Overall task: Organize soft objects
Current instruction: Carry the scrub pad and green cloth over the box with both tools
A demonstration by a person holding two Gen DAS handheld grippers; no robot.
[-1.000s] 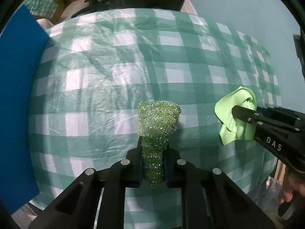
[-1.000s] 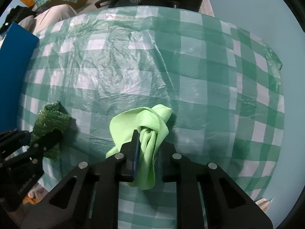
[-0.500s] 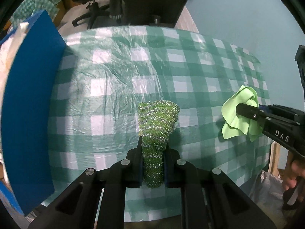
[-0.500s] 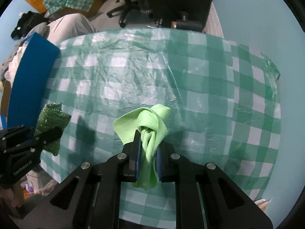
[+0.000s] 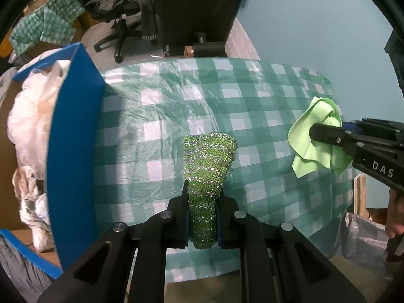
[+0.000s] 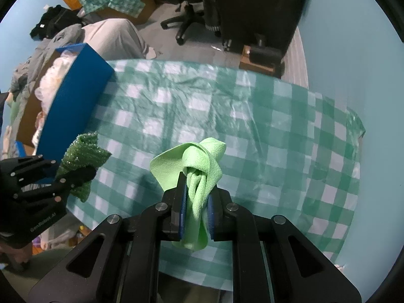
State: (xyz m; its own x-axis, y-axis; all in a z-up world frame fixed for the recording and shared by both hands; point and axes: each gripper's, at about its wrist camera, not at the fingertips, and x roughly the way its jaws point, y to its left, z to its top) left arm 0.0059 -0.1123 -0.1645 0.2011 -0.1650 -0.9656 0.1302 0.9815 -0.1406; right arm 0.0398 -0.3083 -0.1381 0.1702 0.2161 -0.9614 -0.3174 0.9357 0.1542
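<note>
My left gripper (image 5: 203,197) is shut on a sparkly green scrubbing cloth (image 5: 208,161) and holds it well above the checked table (image 5: 156,116). My right gripper (image 6: 197,186) is shut on a light green microfibre cloth (image 6: 199,156), also lifted above the table. In the left wrist view the light green cloth (image 5: 315,136) and the right gripper (image 5: 328,136) show at the right. In the right wrist view the sparkly cloth (image 6: 80,156) and the left gripper (image 6: 75,176) show at the lower left.
A blue-walled cardboard box (image 5: 73,131) with white soft things (image 5: 30,116) inside stands at the table's left edge; it also shows in the right wrist view (image 6: 75,96). An office chair (image 5: 126,5) and dark furniture stand beyond the table. A plastic bag (image 5: 363,237) hangs at the lower right.
Both grippers have risen and pulled back from the table with their cloths held. The table looks smaller, and the blue box, the floor and the chair have come into view.
</note>
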